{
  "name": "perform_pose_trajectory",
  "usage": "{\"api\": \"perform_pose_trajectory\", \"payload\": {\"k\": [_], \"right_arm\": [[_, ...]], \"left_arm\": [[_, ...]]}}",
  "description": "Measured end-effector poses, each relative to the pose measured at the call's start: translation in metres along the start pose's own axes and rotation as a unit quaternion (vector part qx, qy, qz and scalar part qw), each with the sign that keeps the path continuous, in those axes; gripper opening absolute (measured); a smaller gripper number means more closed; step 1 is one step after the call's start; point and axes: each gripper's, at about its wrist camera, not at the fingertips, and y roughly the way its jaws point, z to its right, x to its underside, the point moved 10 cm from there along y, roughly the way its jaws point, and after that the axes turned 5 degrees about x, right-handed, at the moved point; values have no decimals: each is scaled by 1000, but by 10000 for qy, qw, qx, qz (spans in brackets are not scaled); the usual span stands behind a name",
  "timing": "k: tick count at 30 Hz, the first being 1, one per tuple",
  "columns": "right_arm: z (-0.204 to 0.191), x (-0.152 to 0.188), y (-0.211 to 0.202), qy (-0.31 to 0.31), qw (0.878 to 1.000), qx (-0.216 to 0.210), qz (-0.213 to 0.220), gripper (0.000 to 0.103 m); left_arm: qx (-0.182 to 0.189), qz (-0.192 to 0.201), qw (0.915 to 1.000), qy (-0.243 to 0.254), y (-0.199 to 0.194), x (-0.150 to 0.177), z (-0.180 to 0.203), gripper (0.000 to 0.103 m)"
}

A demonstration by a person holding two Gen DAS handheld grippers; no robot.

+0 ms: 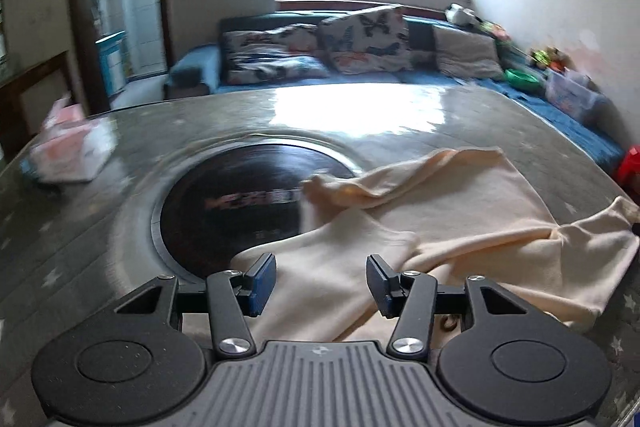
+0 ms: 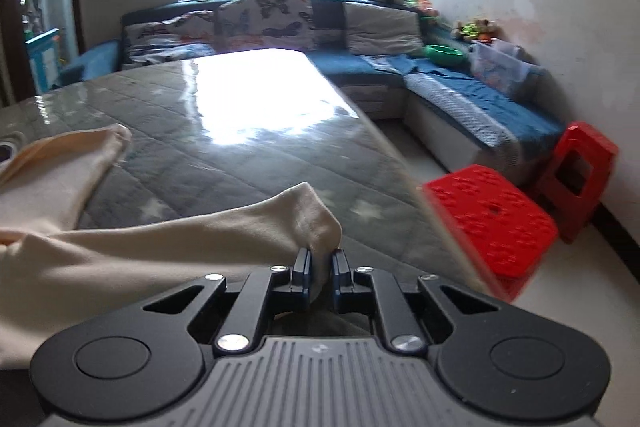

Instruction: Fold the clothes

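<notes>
Your left gripper (image 1: 322, 281): jaws apart, empty, over cream garment (image 1: 460, 211) | your right gripper (image 2: 321, 273): clamped on garment's corner.

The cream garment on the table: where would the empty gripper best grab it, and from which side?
Probably the loose flap of the cream garment lying just ahead of the open left gripper, approached from the near table edge, angled downward. That flap ends in a free edge the jaws can straddle. The right gripper already pinches another raised corner.

Both tongs, left (image 1: 321, 285) and right (image 2: 321, 277), have black linkages, silver screws, blue pads and ribbed grey bodies.
</notes>
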Motion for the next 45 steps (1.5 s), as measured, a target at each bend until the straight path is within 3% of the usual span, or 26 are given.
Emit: {"api": "perform_pose_trajectory", "payload": {"k": [8,11,13,15,18,20,23,26,28,34,36,42,45], "right_arm": [[20,5,-11,101,9996,251,18,17],[9,-1,-20,24,9999,14,126,21],[-2,-5,-27,-46,9996,-192,197,40],[-19,-6,-32,-135,9986,-453,226,43],[-46,-1,-33,-264,9959,-856,142,61],[-63,3,-31,-398,9936,-1049,89,64],[-81,8,-29,-554,9911,-1208,1,80],[-94,13,-26,-656,9898,-1258,-97,85],[-98,16,-25,-686,9896,-1256,-126,98],[-98,21,-22,-561,9906,-1234,-163,103],[-96,22,-21,-547,9907,-1237,-146,103],[-92,23,-20,-514,9910,-1228,-95,103],[-92,23,-21,-525,9910,-1224,-116,103]], "left_arm": [[310,-249,9980,492,38,4,26,51],[282,-337,9973,582,46,9,27,48],[278,-374,9971,606,50,12,26,41],[303,-394,9969,603,52,15,25,32],[343,-330,9972,569,51,15,21,16],[375,-226,9979,485,46,13,17,11],[386,-19,9987,332,36,8,7,5],[301,188,9994,34,24,3,-9,3],[167,348,9990,-204,13,1,-25,3],[-168,734,9920,-1018,-26,-3,-81,2],[-40,739,9912,-1097,-34,-3,-85,2],[570,480,9958,-524,-18,-3,-28,7],[703,317,9970,-101,2,-1,5,17]]}}
